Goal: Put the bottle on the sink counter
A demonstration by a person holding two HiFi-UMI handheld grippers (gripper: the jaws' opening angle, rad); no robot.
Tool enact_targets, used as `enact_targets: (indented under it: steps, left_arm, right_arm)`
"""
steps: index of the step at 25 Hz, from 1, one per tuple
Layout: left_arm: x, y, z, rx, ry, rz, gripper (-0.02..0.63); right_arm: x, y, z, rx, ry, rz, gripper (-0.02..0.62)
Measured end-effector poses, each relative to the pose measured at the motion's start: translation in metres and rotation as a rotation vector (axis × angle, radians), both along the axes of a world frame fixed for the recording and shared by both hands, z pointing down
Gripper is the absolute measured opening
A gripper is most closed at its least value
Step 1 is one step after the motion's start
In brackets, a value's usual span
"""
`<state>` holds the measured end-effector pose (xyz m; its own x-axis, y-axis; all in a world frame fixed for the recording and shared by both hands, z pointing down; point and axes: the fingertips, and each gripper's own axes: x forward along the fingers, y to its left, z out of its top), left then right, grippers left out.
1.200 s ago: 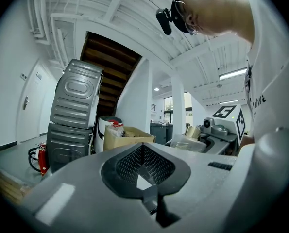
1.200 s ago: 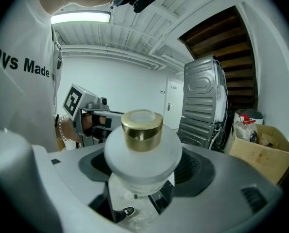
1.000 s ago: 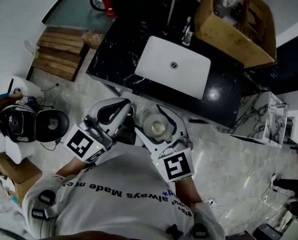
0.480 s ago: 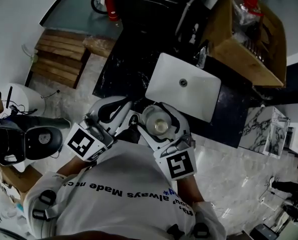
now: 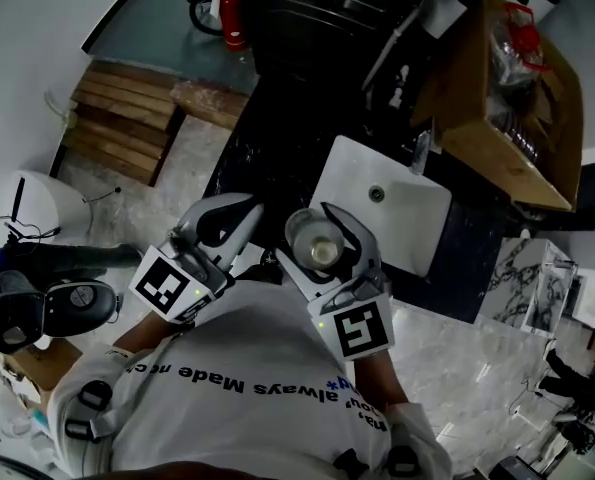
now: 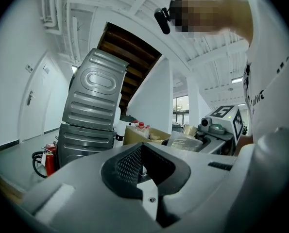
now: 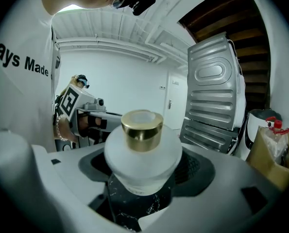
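- Right gripper (image 5: 317, 220) had its jaws clamped on the body of the white bottle (image 5: 317, 245). In the right gripper view the bottle stood upright between the pads, its gold cap (image 7: 142, 126) uppermost.
- A second earlier the bottle hung over the pale floor (image 5: 177, 158), short of the counter's front edge. Now it sat at centre frame in the head view, overlapping the lower-left corner of the white basin (image 5: 382, 208).
- The black sink counter (image 5: 277, 138) and its basin had slid toward the upper right of the head view as the person closed in. I judged the carry almost done.
- The bottle was in the air, not yet set down. It probably had to go over bare black stone rather than the basin, then be lowered.
- Left gripper (image 5: 241, 214), just left of the bottle, held nothing, its jaws together in its own view.
- A cardboard box (image 5: 507, 98) crowded the counter's upper-right end, so free space looked likelier on the left.
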<state>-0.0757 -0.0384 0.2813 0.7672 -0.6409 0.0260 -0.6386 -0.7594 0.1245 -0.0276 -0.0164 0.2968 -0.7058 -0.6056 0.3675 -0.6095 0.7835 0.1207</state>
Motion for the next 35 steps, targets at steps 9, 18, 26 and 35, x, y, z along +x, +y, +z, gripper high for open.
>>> enact_targets:
  steps: [9,18,26,35]
  left_arm:
    - [0.007,-0.026,-0.003,-0.011,0.001,0.016,0.003]
    - [0.047,-0.025,-0.005,-0.008,-0.004,-0.012,0.003]
    - [0.076,-0.026,-0.008,-0.007,0.006,-0.021,0.003]
    - [0.068,-0.049,0.007,-0.043,-0.041,-0.045,0.003]
  right_arm:
    - [0.003,-0.025,-0.001,-0.008,-0.004,0.007,0.336]
    - [0.039,-0.022,0.002,-0.010,-0.001,-0.024,0.336]
    - [0.070,-0.025,-0.003,-0.003,-0.013,-0.030,0.336]
    - [0.069,-0.052,0.015,-0.021,-0.002,-0.029,0.336]
